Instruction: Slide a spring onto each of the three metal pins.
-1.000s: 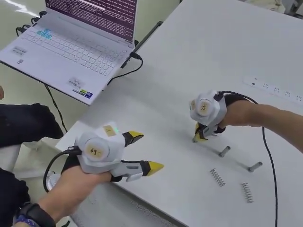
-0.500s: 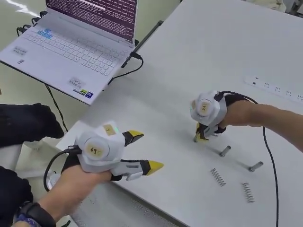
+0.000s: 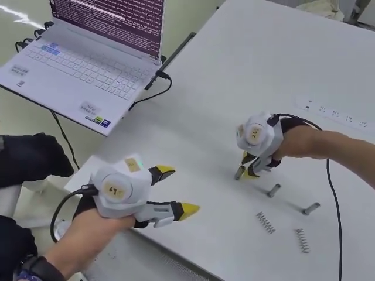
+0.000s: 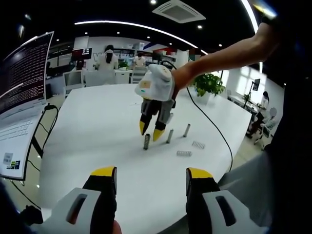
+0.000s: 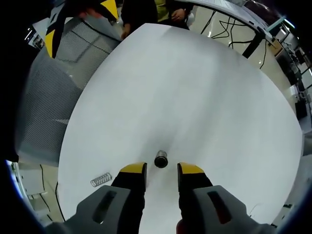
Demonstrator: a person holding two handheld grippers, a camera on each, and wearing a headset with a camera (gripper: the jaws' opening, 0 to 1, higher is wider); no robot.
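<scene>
Pin [image 5: 161,159] stands lower centre, just beyond the parted, empty jaws of the right gripper [image 5: 162,169]; the left gripper [image 4: 151,172] gapes wide, empty.

Row of three short upright grey metal pins [image 3: 273,190]. Beyond it the white tabletop [image 3: 246,64] is bare, free passage. Two loose coil springs [image 3: 265,222] lie just nearside. Open white laptop [image 3: 88,64] and black cable [image 3: 167,78] sit well left.

Laptop [image 3: 88,76], well left of right gripper [image 3: 249,170]: screen top & left corner cut by frame edge; screen text too small to read.
Pin [image 3: 239,172] at gripper's tips: too small to tell if bare or covered.
Power strip [image 3: 334,114], beyond gripper: far end cut off.
</scene>
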